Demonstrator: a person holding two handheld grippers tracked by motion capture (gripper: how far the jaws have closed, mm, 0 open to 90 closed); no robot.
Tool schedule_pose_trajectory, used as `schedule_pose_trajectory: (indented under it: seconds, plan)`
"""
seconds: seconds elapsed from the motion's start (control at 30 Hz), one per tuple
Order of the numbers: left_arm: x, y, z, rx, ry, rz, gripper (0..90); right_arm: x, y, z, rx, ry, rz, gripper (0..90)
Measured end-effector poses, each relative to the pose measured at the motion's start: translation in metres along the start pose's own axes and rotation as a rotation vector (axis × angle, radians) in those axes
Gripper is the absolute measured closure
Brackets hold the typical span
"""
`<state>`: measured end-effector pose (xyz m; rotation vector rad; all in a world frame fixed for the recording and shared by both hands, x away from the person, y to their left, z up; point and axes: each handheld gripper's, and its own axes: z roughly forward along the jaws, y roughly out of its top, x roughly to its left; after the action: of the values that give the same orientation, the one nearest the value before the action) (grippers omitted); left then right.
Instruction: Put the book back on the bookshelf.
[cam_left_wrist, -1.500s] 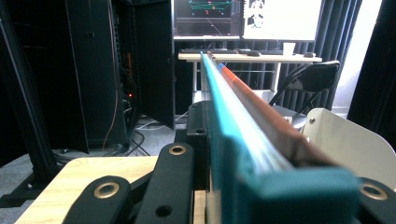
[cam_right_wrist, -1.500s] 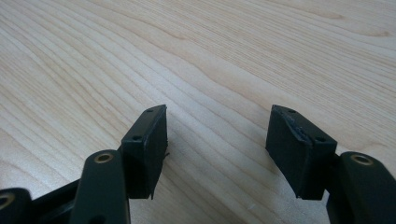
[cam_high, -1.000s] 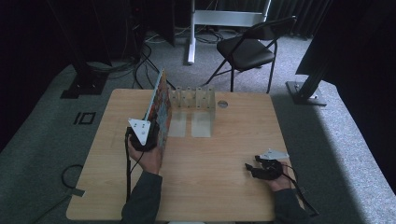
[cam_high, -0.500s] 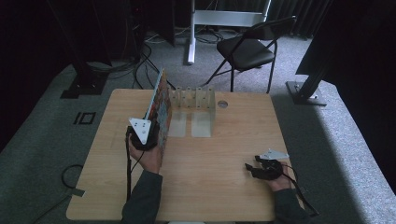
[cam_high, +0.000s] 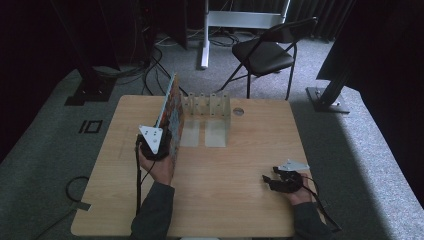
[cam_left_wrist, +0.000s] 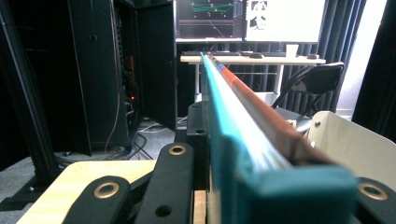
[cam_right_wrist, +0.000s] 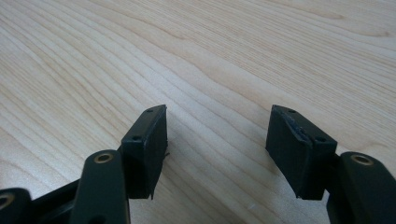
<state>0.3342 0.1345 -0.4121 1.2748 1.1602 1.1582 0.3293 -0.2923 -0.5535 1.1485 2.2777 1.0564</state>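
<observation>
A thin, colourful book with a teal edge stands upright on its edge at the left end of a pale metal slotted rack. My left gripper is shut on the book's near end. One black finger presses its left face, and the book hides the other. My right gripper rests low over the table's front right, apart from the rack. In the right gripper view it stands open, with bare wood between its pads.
The wooden table has the rack's two flat base plates near its middle. Behind the table stand a black folding chair, floor cables and dark stands. A desk with monitors lies far ahead.
</observation>
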Motion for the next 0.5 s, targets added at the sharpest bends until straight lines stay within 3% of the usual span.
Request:
schedule_pose_trajectory:
  seconds: [0.5]
  plan:
    - [-0.0005,0.0,0.0025,-0.003,0.003,0.002,80.2,-0.0002,0.0,0.0,0.0,0.001,0.0,38.1]
